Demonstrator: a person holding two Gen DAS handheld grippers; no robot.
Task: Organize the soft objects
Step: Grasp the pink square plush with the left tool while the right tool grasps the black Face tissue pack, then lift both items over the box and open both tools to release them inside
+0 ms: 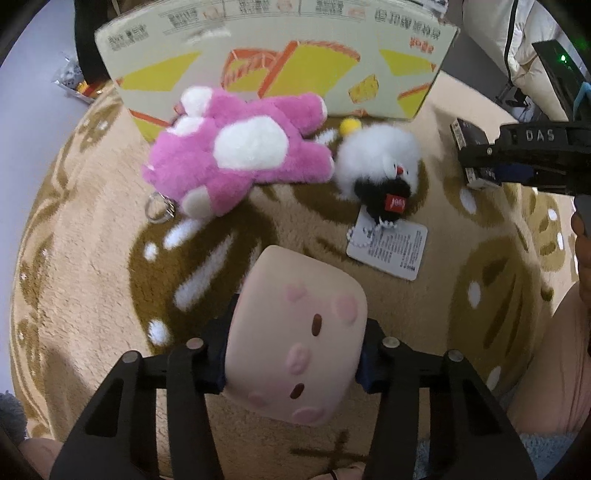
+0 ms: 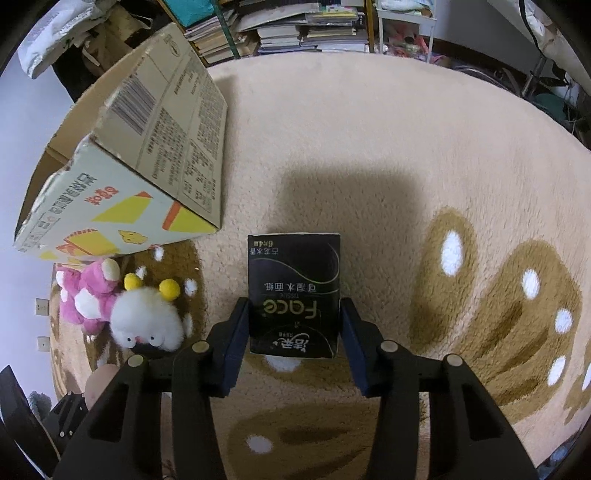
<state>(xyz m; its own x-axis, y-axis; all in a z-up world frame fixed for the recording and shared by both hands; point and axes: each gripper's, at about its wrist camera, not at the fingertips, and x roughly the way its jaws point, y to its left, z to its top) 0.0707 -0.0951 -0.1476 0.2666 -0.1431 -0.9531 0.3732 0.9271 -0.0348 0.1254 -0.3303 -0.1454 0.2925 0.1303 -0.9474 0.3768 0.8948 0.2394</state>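
Between my left gripper's (image 1: 291, 363) fingers, squishy (image 1: 295, 332) clamped; right gripper (image 2: 293, 343) brackets tissue pack (image 2: 294, 295), contact unclear. Squeeze gently, carry to box (image 1: 273, 55).

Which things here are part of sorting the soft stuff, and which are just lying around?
Part of the job:
squishy toy in the left tongs
tissue pack between the right tongs
pink teddy
white fluffy toy
cardboard box

Lying about:
paper tag
stacked books
rug
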